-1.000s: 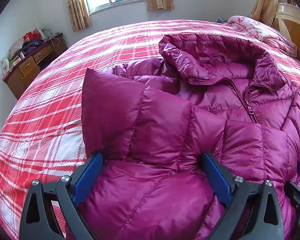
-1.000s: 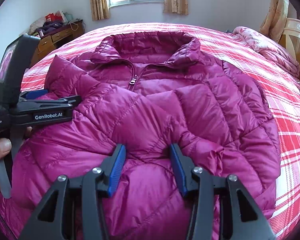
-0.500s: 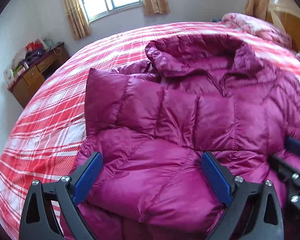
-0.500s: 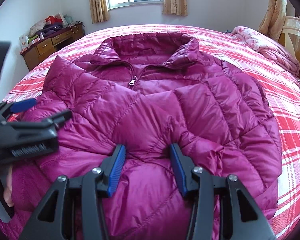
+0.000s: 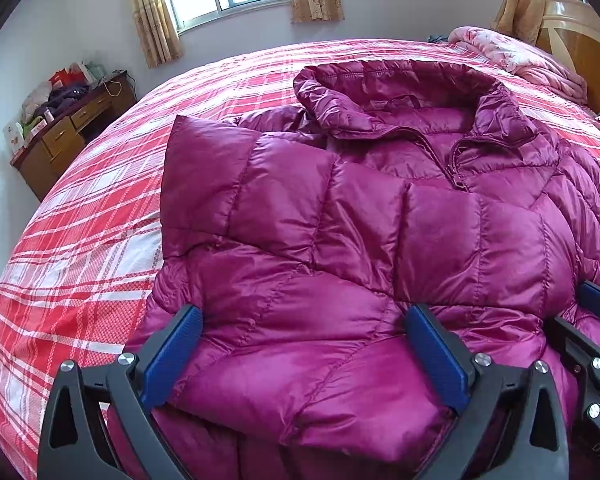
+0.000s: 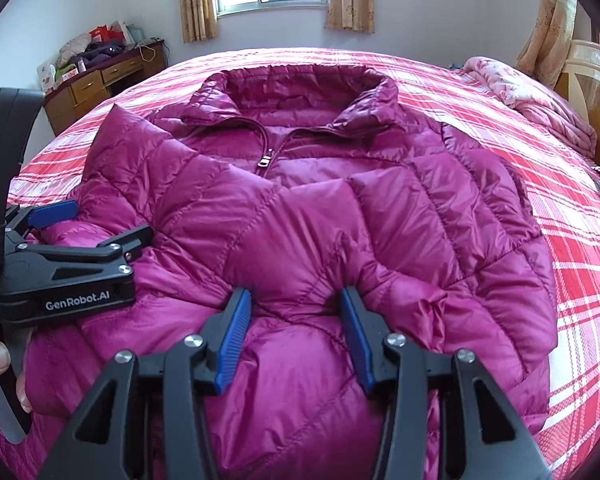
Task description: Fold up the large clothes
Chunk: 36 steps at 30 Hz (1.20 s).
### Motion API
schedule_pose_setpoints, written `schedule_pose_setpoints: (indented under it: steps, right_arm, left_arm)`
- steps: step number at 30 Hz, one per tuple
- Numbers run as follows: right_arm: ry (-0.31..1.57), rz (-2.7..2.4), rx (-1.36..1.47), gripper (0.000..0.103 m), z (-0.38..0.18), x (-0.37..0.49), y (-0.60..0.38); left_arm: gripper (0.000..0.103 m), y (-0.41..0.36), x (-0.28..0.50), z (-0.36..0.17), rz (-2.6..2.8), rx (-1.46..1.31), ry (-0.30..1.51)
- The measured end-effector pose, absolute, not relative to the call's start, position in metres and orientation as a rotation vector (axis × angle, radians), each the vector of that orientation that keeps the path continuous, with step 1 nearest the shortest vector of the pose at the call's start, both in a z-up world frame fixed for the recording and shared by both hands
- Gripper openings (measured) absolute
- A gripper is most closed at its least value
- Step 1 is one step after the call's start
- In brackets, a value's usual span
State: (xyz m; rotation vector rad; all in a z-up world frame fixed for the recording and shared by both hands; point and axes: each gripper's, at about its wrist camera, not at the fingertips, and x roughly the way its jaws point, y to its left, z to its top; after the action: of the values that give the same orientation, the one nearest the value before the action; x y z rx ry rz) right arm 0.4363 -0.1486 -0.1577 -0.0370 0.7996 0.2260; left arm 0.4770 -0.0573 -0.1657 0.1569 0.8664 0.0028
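Evidently, the jacket (image 6: 300, 208) lies on the bed (image 6: 560, 184); its hem is pinched in the right gripper (image 6: 296, 328). The left gripper (image 5: 304, 356), fingers wide, has been shifted sideways along the hem, nothing gripped; refolding is pending.

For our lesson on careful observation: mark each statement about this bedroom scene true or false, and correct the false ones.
1. The jacket lies on a plaid bed. True.
2. The jacket's zip is open to the hem. False: it is closed up to the chest.
3. The right gripper pinches jacket fabric. True.
4. The dresser top is bare. False: clutter sits on it.
5. The left gripper is far wider apart than the right. True.
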Motion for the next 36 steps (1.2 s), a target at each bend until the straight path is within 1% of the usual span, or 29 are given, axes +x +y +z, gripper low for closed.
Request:
schedule_pose_setpoints:
  steps: [8, 10, 15, 20, 27, 29, 31, 32, 36]
  right_arm:
    - [0.839, 0.318, -0.078, 0.049, -0.151, 0.434, -0.154]
    - [0.85, 0.35, -0.045, 0.049, -0.146, 0.436, -0.16]
    - [0.822, 0.363, 0.001, 0.049, -0.124, 0.445, -0.177]
    - [0.822, 0.314, -0.019, 0.051, -0.106, 0.481, -0.187]
    - [0.844, 0.275, -0.029, 0.051, -0.093, 0.532, -0.194]
    - [0.842, 0.264, -0.003, 0.052, -0.088, 0.548, -0.198]
    - [0.846, 0.264, 0.018, 0.058, -0.085, 0.566, -0.198]
    - [0.846, 0.254, 0.01, 0.059, -0.083, 0.578, -0.196]
    - [0.874, 0.235, -0.033, 0.059, -0.083, 0.618, -0.184]
  left_arm:
    - [0.102, -0.051, 0.469, -0.159, -0.054, 0.141, 0.864]
    - [0.102, -0.048, 0.467, -0.154, -0.051, 0.145, 0.857]
    - [0.102, -0.037, 0.469, -0.113, -0.032, 0.108, 0.751]
    - [0.102, -0.043, 0.512, -0.087, -0.039, 0.137, 0.732]
    - [0.102, -0.042, 0.582, -0.083, -0.002, 0.138, 0.792]
    - [0.102, -0.043, 0.602, -0.085, -0.014, 0.141, 0.798]
    - [0.102, -0.045, 0.623, -0.09, -0.021, 0.138, 0.81]
    - [0.102, -0.047, 0.632, -0.093, -0.036, 0.136, 0.823]
    - [0.102, -0.053, 0.663, -0.106, -0.035, 0.166, 0.86]
